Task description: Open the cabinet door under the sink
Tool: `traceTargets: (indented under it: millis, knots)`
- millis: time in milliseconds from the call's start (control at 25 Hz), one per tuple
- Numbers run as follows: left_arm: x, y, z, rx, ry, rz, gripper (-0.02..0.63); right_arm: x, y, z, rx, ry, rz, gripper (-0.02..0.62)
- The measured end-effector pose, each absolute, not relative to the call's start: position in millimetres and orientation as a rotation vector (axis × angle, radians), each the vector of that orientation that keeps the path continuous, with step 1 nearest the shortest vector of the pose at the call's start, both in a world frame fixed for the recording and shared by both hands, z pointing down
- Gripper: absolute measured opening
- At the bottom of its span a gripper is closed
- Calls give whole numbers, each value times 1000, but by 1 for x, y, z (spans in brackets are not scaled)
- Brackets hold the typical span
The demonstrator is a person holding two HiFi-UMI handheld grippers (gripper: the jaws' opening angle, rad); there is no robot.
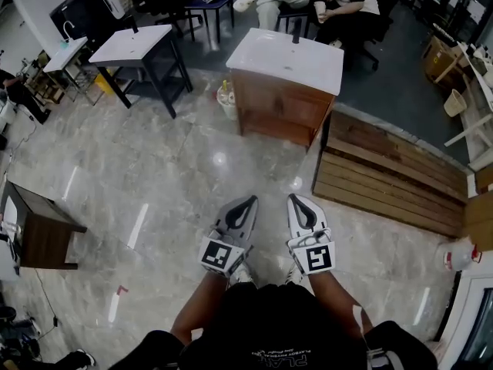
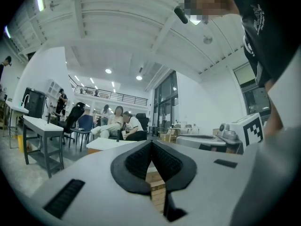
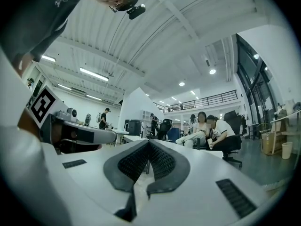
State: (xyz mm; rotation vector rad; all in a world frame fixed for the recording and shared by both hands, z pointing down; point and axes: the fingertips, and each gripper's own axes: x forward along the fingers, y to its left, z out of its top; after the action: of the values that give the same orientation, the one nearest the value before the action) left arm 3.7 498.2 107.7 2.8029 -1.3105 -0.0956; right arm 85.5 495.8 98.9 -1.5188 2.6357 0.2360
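Observation:
A brown wooden sink cabinet [image 1: 279, 108] with a white basin top [image 1: 288, 57] stands ahead on the marble floor, its doors closed. My left gripper [image 1: 251, 202] and right gripper [image 1: 296, 200] are held side by side well short of it, both pointing toward it. Both sets of jaws meet at the tips with nothing between them. In the left gripper view the gripper [image 2: 151, 144] is shut, with the white cabinet top [image 2: 106, 144] seen low behind it. The right gripper [image 3: 148, 145] in its own view is shut as well.
A wooden pallet platform [image 1: 389, 174] lies right of the cabinet. A dark-legged sink table [image 1: 142, 50] stands to the left, a low dark table [image 1: 38, 230] at the near left. People sit on chairs [image 1: 339, 6] behind the cabinet. A yellowish bottle [image 1: 226, 99] stands at the cabinet's left corner.

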Motion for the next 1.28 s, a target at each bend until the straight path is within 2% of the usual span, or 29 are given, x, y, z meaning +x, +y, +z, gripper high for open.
traceTargets:
  millis: [360,640,1280]
  knots:
    - [-46,489,109,2828,-1242,-124,21,37,499,103,-1596,2633,230,21]
    - [-54,474,118,2805,-1240,-130,21,30,482,106,-1590,2636,227,21]
    - [3,343,117,2820,-1231,-72,21,71,350,115,-1530,2636,194,21]
